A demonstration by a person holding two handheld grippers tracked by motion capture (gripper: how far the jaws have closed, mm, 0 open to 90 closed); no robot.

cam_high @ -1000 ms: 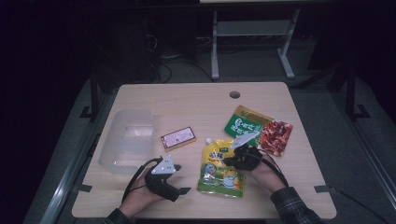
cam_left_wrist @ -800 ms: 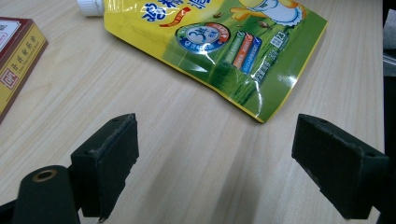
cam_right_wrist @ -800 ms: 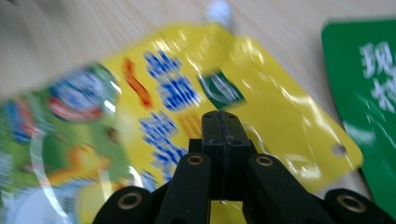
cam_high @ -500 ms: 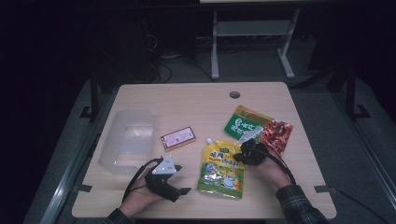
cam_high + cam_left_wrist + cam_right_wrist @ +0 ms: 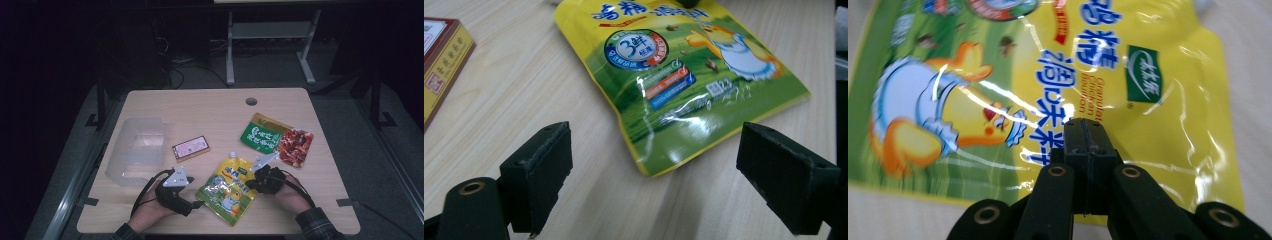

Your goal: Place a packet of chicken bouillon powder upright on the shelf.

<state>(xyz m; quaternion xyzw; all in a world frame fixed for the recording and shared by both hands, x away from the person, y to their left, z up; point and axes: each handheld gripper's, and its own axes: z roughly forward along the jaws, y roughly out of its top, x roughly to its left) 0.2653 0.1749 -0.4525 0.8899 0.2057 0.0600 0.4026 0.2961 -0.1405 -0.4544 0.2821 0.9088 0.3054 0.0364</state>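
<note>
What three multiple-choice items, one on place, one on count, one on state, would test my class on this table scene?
1. Where does the clear plastic container stand?
A. table's left side
B. table's right side
C. on the pouch

2. How many packets lie right of the small box?
A. one
B. two
C. four

3. How do the left gripper jaws stand?
A. shut
B. open, nothing between the pads
C. clamped on the box

Answers: 1 A, it sits near the left edge. 2 B, the yellow pouch and the green-red packet. 3 B, the pads stand wide apart.

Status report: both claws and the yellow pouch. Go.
Left claw open, short of the yellow pouch. Right claw shut over the pouch, nothing gripped. Nothing in the way.
</note>
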